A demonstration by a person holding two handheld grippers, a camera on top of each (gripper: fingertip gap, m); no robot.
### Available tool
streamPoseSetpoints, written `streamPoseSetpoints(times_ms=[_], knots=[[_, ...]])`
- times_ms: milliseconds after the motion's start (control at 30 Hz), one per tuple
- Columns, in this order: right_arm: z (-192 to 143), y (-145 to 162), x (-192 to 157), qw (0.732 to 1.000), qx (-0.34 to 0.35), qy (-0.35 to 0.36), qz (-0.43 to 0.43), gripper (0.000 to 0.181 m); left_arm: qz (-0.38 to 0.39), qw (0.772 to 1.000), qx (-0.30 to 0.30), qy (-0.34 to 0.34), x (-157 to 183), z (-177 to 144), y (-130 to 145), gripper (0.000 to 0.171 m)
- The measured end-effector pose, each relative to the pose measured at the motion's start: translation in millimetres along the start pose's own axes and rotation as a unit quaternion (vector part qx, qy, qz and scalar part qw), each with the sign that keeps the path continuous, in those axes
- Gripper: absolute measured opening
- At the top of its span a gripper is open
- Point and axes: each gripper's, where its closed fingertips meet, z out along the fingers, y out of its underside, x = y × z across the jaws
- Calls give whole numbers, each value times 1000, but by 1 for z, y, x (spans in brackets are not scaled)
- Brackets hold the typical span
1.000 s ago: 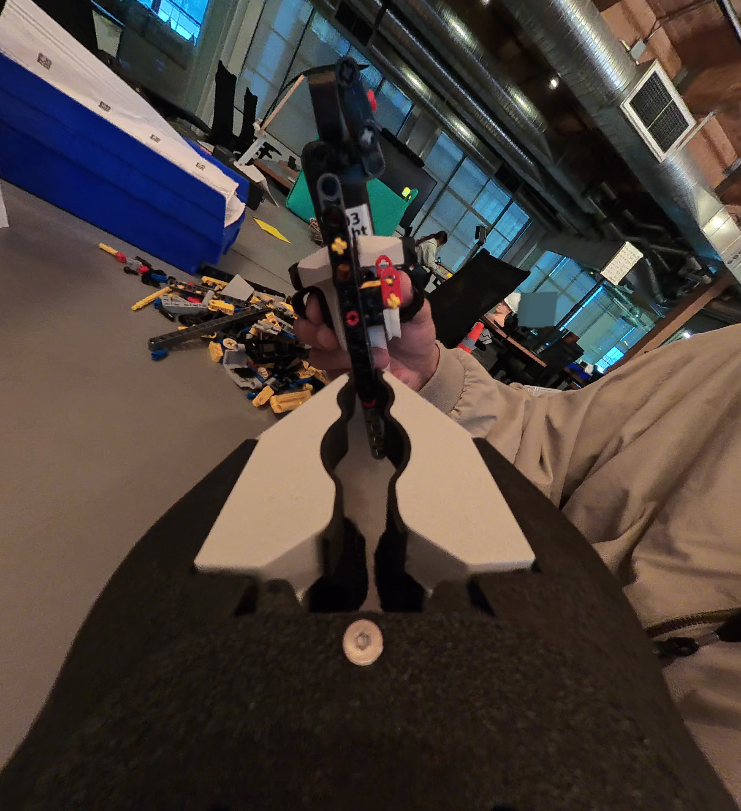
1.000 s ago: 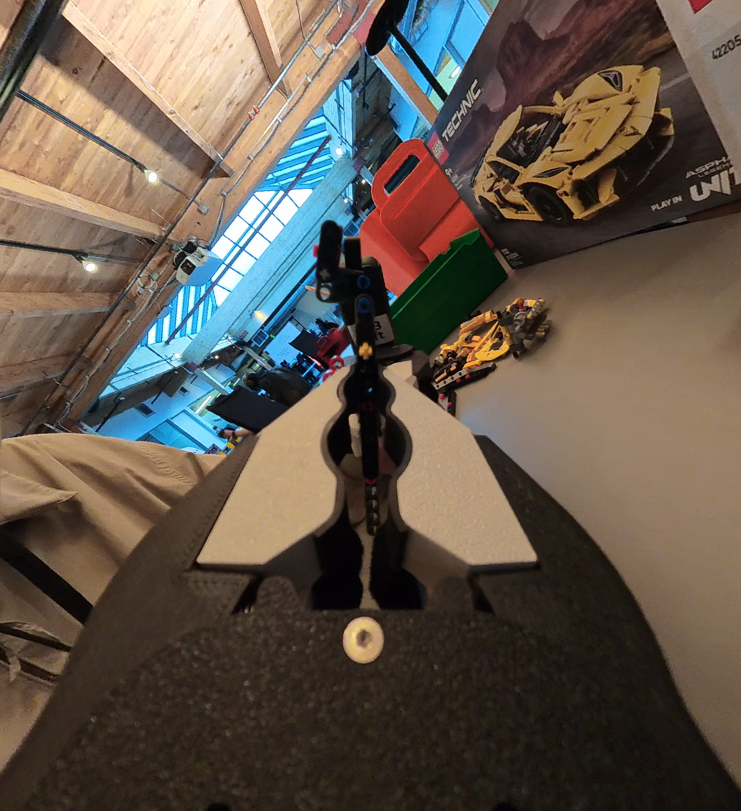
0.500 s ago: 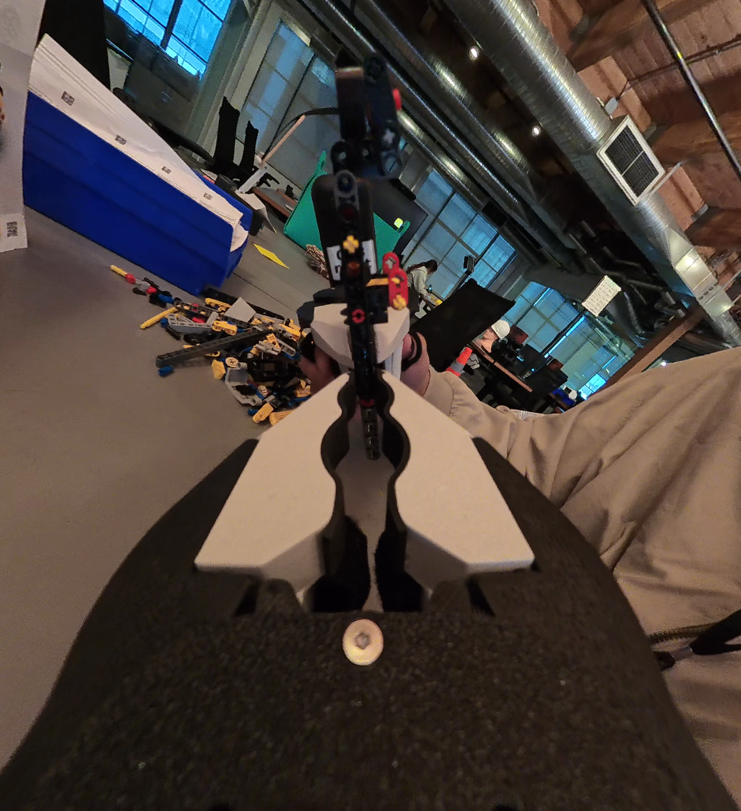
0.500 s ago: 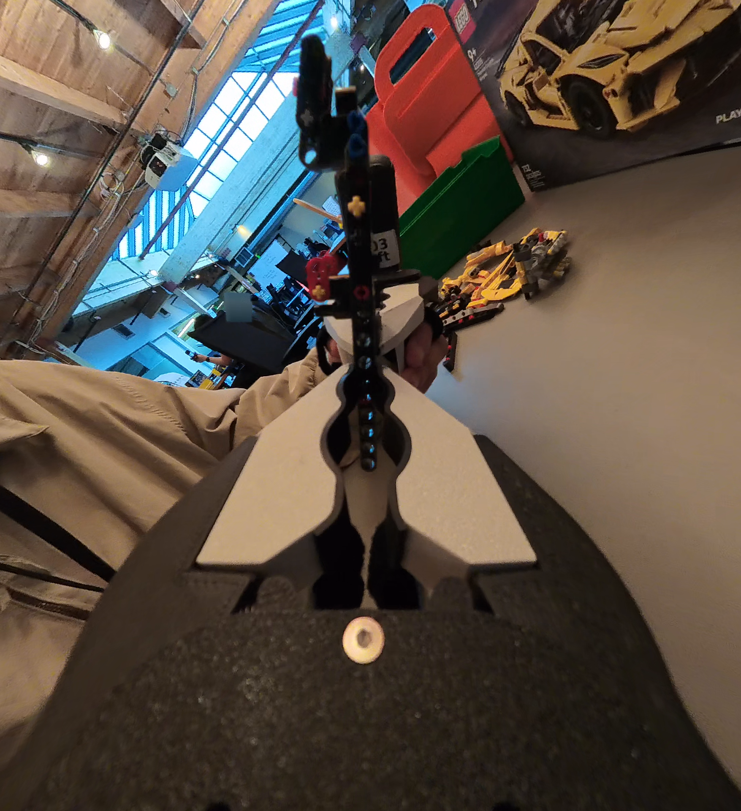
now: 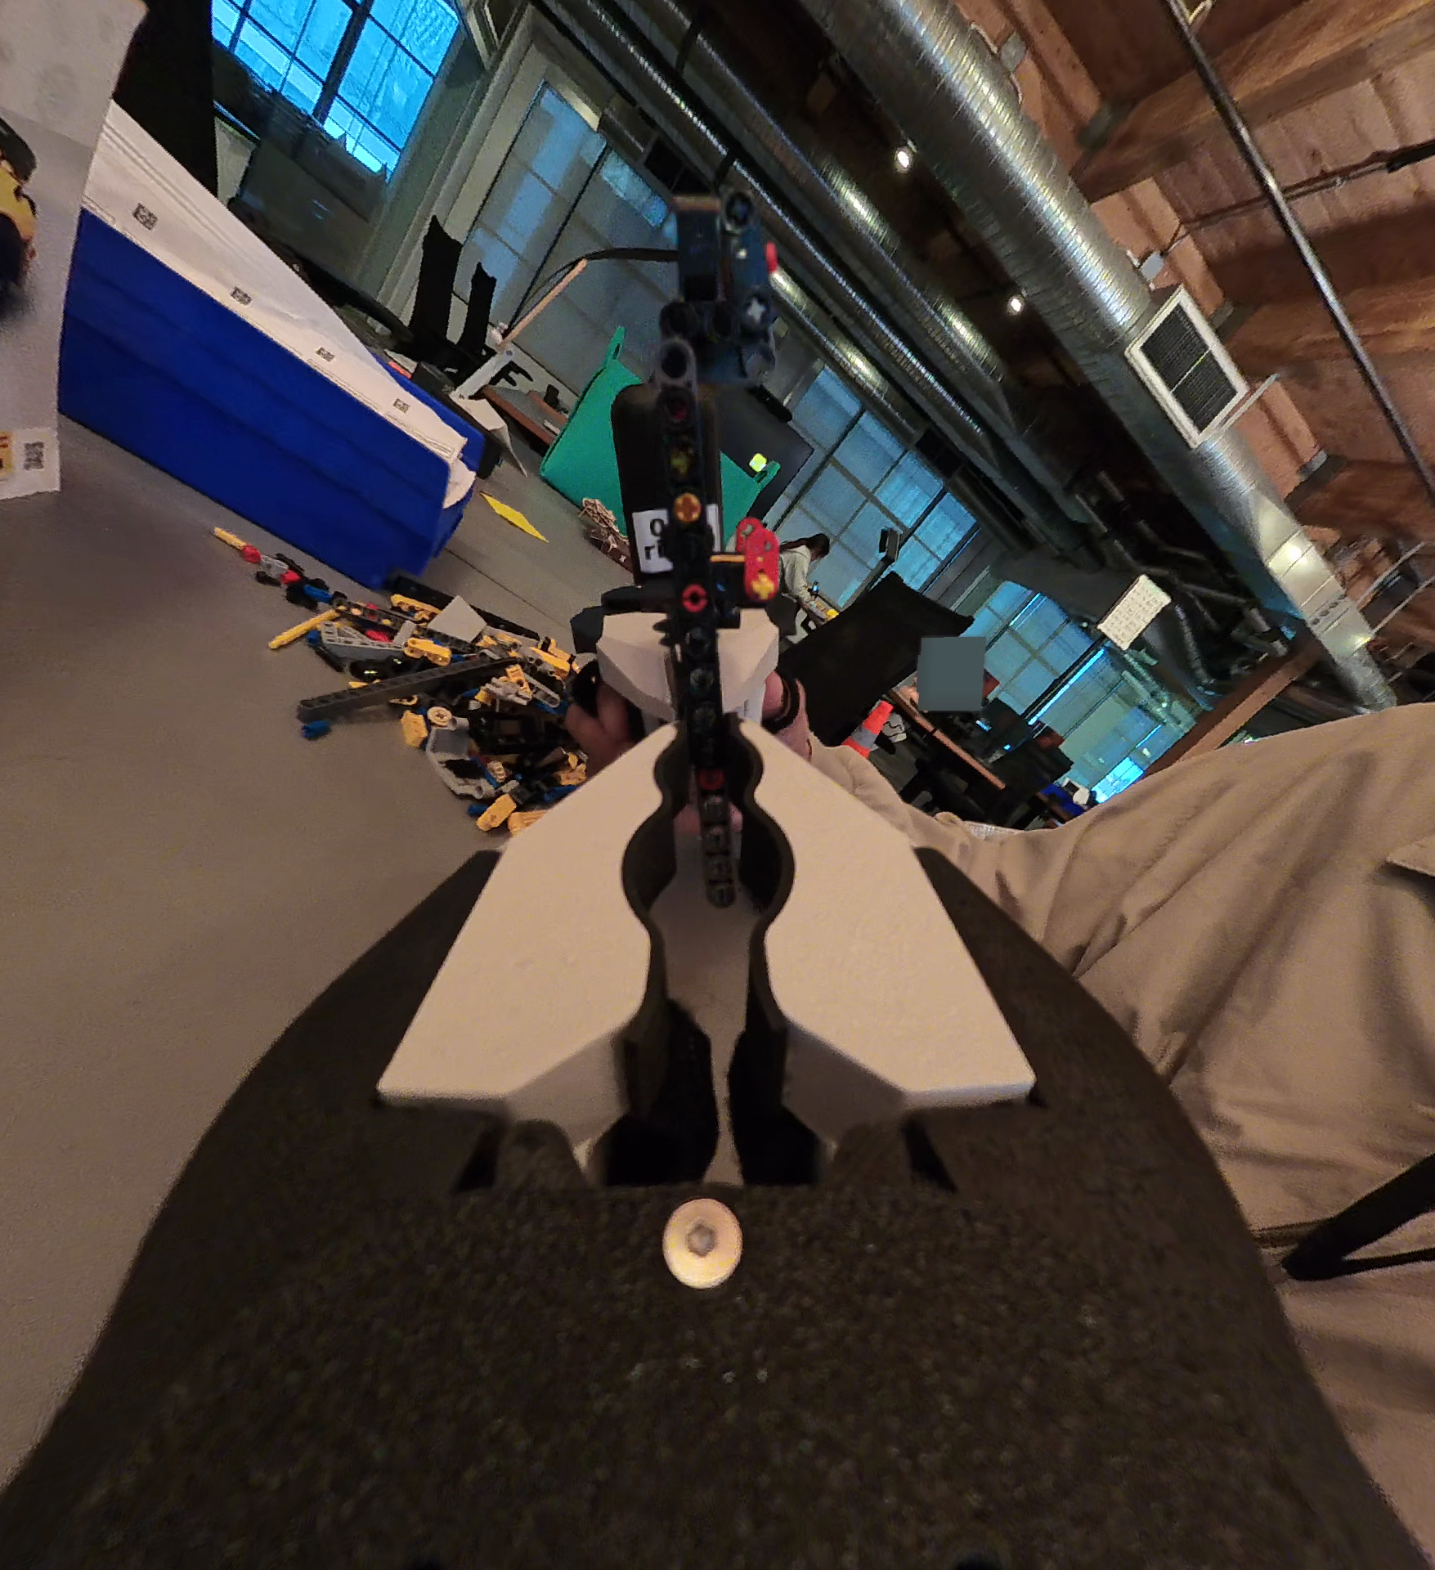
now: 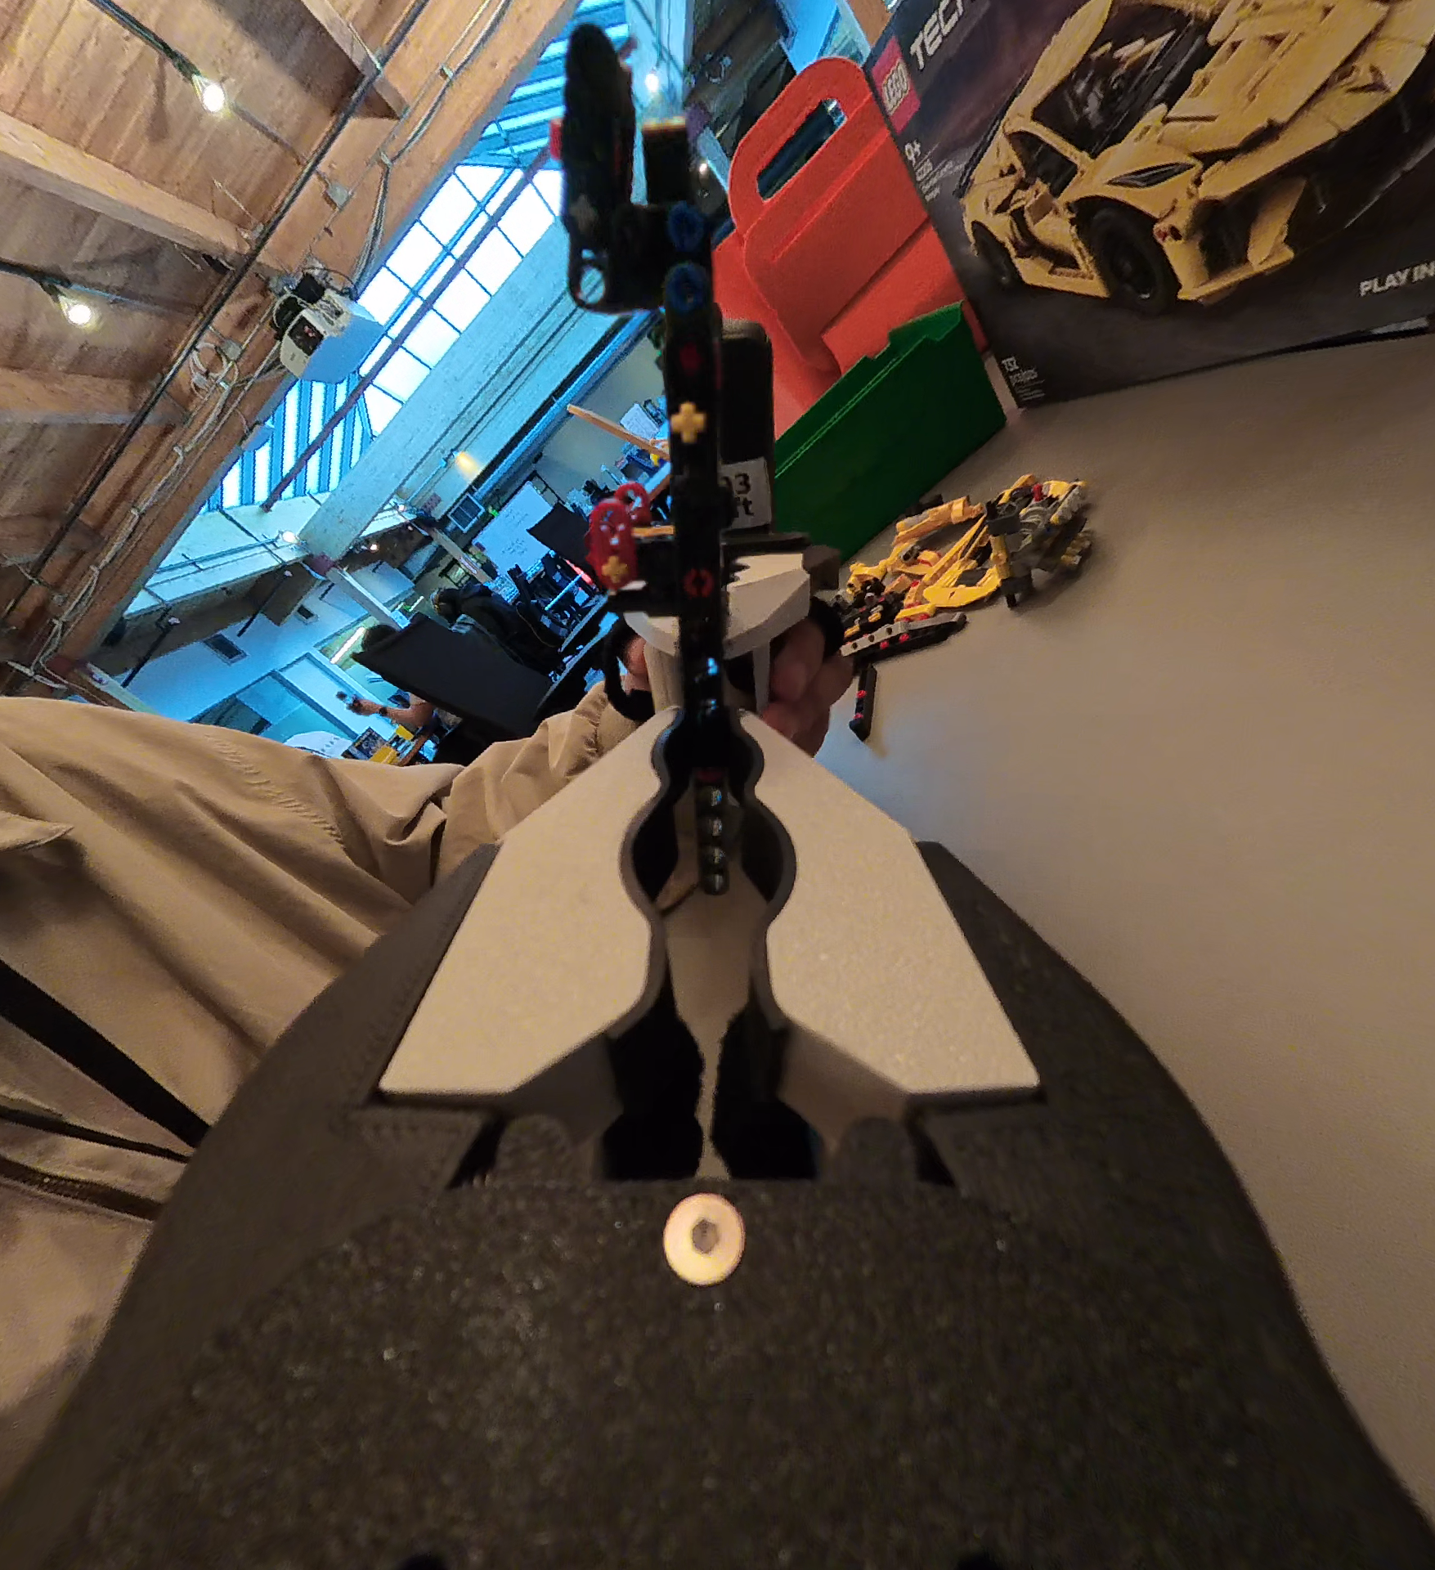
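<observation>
Between my left claw's (image 5: 709, 748) two pale fingers, at the middle of the left wrist frame, a thin black studded beam (image 5: 697, 646) is pinched; those fingers are closed on its near end. My right claw (image 6: 709, 748) is likewise clamped on the same beam (image 6: 701, 595) from the opposite end, and each claw shows beyond the other's tips with a hand wrapped round its handle. Room is tight at the tips, since the two claws face each other almost nose to nose along the beam, while the grey table (image 5: 102, 849) lies bare to the lower left. A heap of loose yellow and black bricks (image 5: 450, 680) sits left of centre before a blue bin (image 5: 255, 399). Half a second ago the beam reached less far into the right claw's notch; it now sits deeper, and the other claw looms closer. Upper right of the right wrist frame, a printed box (image 6: 1206, 187) bears writing and a yellow car picture, beside a green bin (image 6: 884, 425), a red case (image 6: 824, 221) and a part-built yellow model (image 6: 968, 552).
</observation>
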Motion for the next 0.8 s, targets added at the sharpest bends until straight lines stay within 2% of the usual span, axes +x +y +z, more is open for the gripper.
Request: streamPoseSetpoints(times_ms=[100,333,400,433,500,567,733,800], knots=[[-6,-6,6,1000,14,14,-3,6,-13,1000,-8,-5,-5,-6,0,6],[5,4,7,1000,-1,22,-17,6,-34,999,1,18,-3,1,4,6],[1,-7,-4,999,28,-20,-4,37,-27,1000,-9,12,-4,2,7,6],[-5,-15,-6,998,49,-34,9,43,-25,1000,-13,11,-4,2,8,6],[-17,-28,-6,995,84,-42,21,35,-18,1000,-24,9,-4,2,11,6],[-23,-34,-6,993,102,-48,29,35,-10,999,-40,6,-4,5,17,6],[-22,-31,5,995,94,-12,33,9,-11,999,-52,8,-2,10,23,7],[-27,-31,7,994,91,-14,51,5,-7,999,-39,3,-4,7,17,7]])
